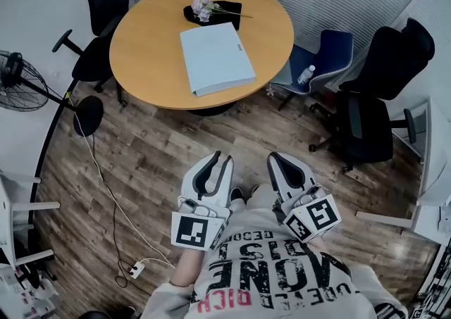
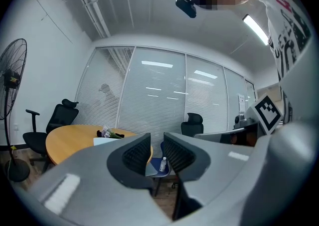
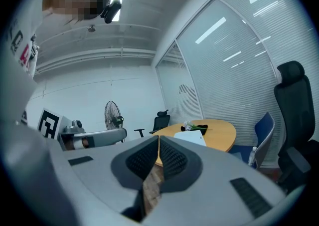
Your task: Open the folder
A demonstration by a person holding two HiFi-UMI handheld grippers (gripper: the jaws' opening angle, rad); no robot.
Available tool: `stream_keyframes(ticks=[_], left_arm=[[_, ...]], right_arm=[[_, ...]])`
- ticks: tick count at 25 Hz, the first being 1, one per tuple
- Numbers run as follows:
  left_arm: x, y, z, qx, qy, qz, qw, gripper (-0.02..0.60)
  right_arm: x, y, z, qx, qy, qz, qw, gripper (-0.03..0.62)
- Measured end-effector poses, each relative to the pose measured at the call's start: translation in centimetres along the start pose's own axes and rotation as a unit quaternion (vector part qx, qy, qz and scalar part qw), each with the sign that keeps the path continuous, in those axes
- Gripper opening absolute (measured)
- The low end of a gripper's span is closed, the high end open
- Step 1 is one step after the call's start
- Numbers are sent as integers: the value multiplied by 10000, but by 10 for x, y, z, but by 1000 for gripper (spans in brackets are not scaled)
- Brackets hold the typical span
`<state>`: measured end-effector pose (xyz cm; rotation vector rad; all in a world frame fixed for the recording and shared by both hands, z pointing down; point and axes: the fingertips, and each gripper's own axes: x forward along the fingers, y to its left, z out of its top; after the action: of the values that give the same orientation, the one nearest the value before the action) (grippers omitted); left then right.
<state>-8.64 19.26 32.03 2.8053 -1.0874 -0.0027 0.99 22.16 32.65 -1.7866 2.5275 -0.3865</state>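
- A round wooden table [image 1: 148, 50] is pictured well ahead of both grippers, across a stretch of wood floor [image 1: 155, 163].
- A black office chair [image 1: 380, 92] is parked ahead and to the right of the right gripper [image 1: 276, 157].
- The pale-blue folder [image 1: 215, 57] is seen lying flat and closed on the table, far beyond either gripper and untouched.
- The left gripper [image 1: 220, 158] is held with its jaws parted, nothing between them.
- The right gripper's jaws are pressed together at the tips, empty.
- Flowers [image 1: 204, 6] are laid just beyond the folder.
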Motion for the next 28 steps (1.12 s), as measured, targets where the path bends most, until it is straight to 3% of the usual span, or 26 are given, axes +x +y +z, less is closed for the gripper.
stream_keyframes(ticks=[14,28], left_arm=[[23,35,3,-102,-88,232,9996,89],[121,50,11,-3,-191,605,9980,87]], right_arm=[[36,-21,7,-13,111,18,9999,14],[88,-105,30,-55,168,409,9990,13]])
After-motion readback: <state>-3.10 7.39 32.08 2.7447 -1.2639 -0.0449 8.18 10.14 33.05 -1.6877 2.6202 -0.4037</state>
